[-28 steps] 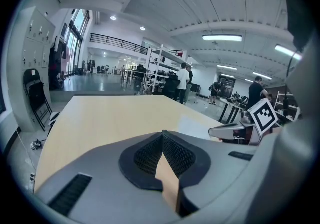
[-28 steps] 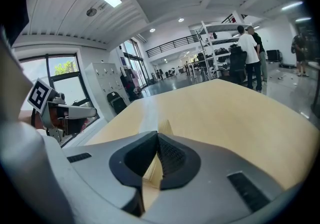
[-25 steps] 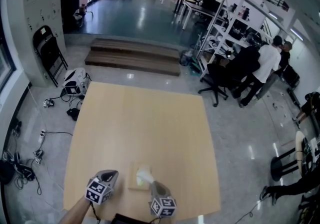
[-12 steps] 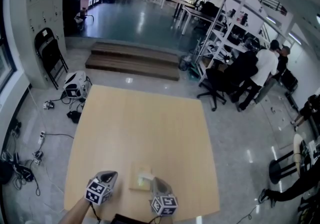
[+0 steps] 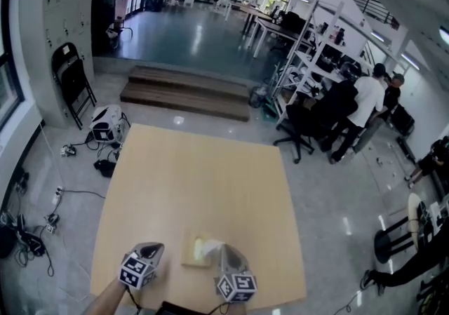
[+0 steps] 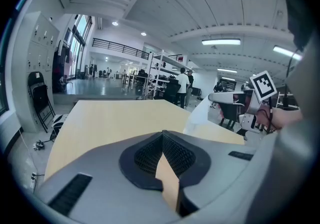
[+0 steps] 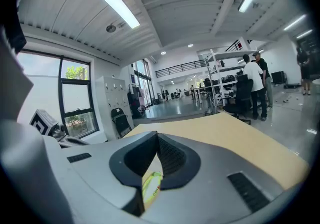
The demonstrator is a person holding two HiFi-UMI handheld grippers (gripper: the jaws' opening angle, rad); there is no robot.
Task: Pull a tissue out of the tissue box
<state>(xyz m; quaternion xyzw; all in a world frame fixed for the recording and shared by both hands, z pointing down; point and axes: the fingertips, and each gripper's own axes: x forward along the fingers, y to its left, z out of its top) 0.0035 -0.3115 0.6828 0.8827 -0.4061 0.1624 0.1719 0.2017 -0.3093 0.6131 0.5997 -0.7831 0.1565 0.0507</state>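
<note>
Tissue [image 5: 211, 245] sticks up out of tissue box [image 5: 189, 258].

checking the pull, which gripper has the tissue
The right gripper, shut on the white tissue rising from the tan tissue box; the left gripper sits beside the box.

Bright, even light comes from ceiling strips [image 7: 114, 2] and, in the right gripper view, a daylit window [image 7: 75, 99]. The glossy floor [image 5: 210, 33] carries white glare streaks. The table [image 5: 196, 180] is matte, with only faint shadows. All views bend hard at the edges, and both gripper views darken to black corners. Up close, the left gripper [image 6: 162, 138] and right gripper [image 7: 156, 140] look soft, and the tissue [image 6: 202, 113] is washed near-white.
</note>
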